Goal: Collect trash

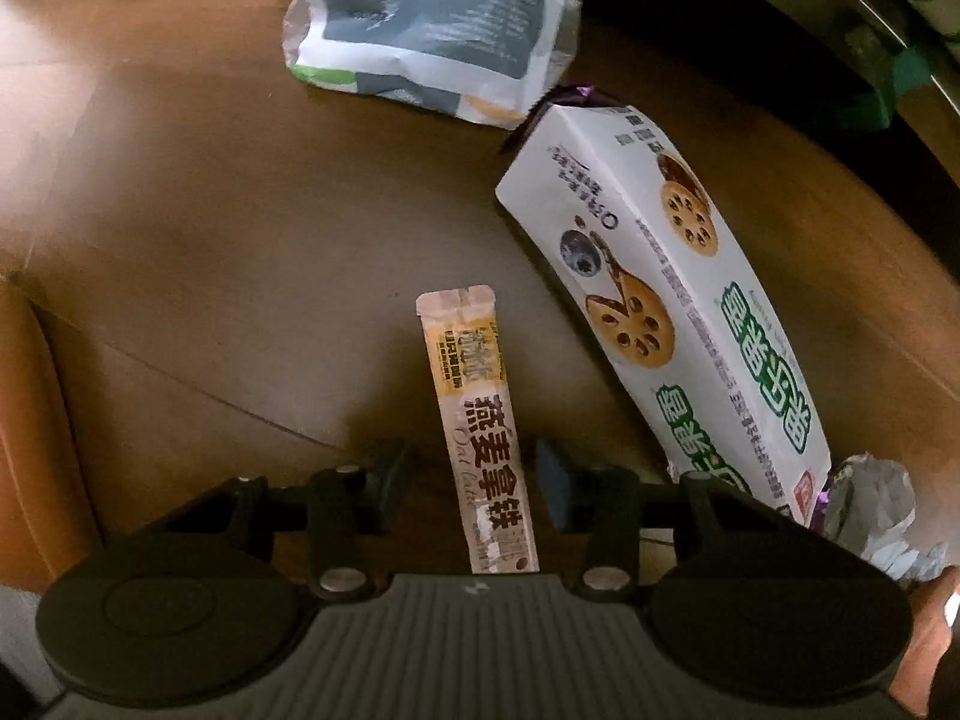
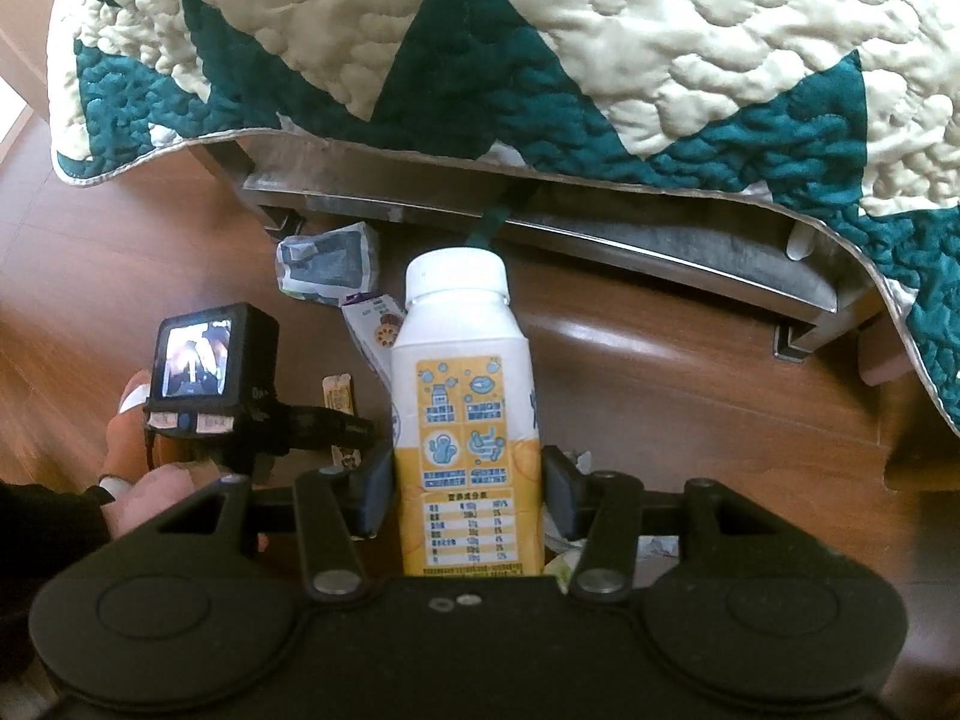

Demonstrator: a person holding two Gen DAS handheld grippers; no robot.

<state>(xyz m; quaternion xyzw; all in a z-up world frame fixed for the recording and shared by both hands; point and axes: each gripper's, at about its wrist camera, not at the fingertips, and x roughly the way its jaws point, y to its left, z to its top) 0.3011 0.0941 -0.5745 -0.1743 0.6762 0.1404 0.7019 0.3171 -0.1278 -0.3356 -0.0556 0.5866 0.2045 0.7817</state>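
Note:
In the left wrist view, a tan oat-latte sachet (image 1: 477, 420) lies on the brown floor, its near end between the fingers of my open left gripper (image 1: 474, 480); the jaws stand apart on either side of it. A white cookie box (image 1: 666, 300) lies to its right, a white and grey bag (image 1: 432, 24) beyond, and crumpled foil (image 1: 876, 516) at the right. In the right wrist view, my right gripper (image 2: 465, 498) is shut on a white and yellow drink bottle (image 2: 462, 396), held upright. The sachet (image 2: 340, 402), box (image 2: 378, 330) and bag (image 2: 327, 264) show behind it.
A bed with a teal and cream quilt (image 2: 540, 60) and a metal frame (image 2: 600, 240) stands beyond the trash. The left hand-held unit with its camera screen (image 2: 198, 360) sits left of the bottle. Crumpled paper (image 2: 576, 462) lies on the floor by my right fingers.

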